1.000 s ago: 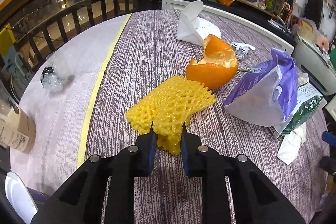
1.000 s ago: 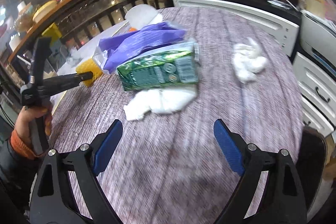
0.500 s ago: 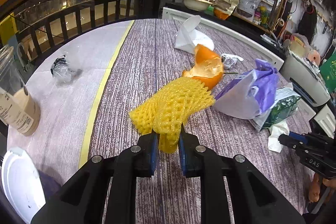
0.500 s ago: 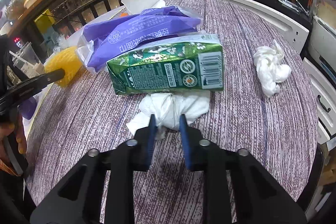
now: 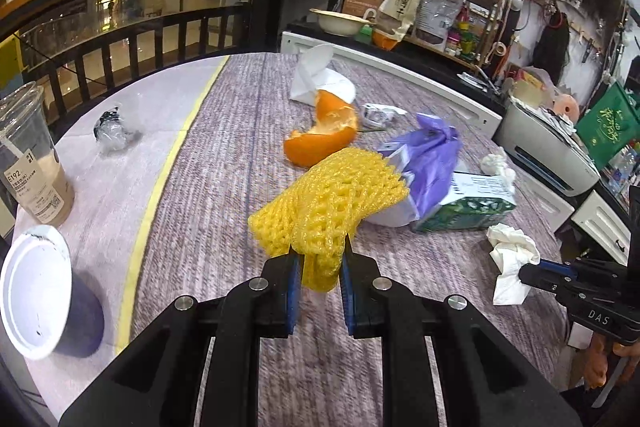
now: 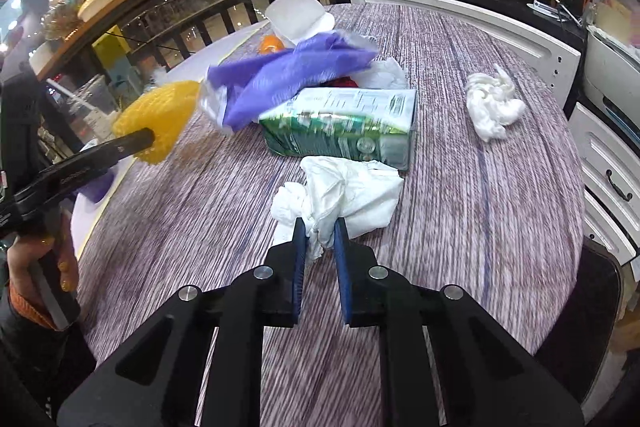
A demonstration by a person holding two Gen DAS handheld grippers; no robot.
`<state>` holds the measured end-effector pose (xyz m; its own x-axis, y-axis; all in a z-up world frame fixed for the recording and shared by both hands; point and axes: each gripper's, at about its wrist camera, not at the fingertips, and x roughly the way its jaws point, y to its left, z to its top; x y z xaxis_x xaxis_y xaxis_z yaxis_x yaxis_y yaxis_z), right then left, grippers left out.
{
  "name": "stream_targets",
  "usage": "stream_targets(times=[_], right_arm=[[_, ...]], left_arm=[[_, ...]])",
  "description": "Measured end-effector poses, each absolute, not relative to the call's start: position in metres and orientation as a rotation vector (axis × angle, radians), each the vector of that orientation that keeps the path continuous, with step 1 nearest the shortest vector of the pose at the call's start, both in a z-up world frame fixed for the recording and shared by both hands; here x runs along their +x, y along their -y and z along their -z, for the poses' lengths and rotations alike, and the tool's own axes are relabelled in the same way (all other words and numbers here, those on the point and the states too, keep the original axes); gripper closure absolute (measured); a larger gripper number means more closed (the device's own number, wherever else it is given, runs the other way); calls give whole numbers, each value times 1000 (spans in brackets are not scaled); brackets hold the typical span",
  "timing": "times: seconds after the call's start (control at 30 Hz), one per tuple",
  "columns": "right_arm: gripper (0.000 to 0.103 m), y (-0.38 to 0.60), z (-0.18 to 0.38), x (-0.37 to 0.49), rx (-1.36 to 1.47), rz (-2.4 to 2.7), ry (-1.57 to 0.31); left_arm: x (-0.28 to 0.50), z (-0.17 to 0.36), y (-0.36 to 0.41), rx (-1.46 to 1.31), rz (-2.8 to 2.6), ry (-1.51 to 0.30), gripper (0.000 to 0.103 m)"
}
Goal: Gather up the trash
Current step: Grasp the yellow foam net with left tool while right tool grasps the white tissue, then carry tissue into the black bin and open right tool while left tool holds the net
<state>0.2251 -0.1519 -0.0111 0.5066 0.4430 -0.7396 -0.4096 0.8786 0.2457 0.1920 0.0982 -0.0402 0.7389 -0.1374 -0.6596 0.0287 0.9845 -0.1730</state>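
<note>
My left gripper [image 5: 319, 247] is shut on a yellow foam fruit net [image 5: 332, 195] and holds it above the purple-striped table [image 5: 224, 155]; the net also shows in the right wrist view [image 6: 160, 115]. My right gripper [image 6: 319, 227] is shut on a crumpled white tissue [image 6: 344, 191], also seen from the left wrist [image 5: 512, 259], lifted just in front of a green drink carton [image 6: 340, 127]. A purple plastic bag [image 6: 288, 75] lies behind the carton. An orange peel [image 5: 324, 135] lies further back.
A second crumpled tissue [image 6: 494, 103] lies at the table's right. A white paper container [image 5: 320, 83], a foil scrap [image 5: 376, 113] and a clear wrapper [image 5: 112, 131] lie at the far side. A drink cup [image 5: 32, 163] and a purple-white cup [image 5: 44, 287] stand at the left.
My right gripper closed on the white tissue and lifted it. My left gripper raised the yellow net off the table and drew back.
</note>
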Motion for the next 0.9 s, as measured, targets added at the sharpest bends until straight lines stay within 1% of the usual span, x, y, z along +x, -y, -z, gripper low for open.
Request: stream_targets(times=[0.4,0.9], right_arm=[[88,191,-7,182,64,-466,-818],[88,256,-9,156,166,-350,-764]], left_arm=[[166,28,-49,-129,197,-695,86],[151,20,18,-102,330,-675,86]])
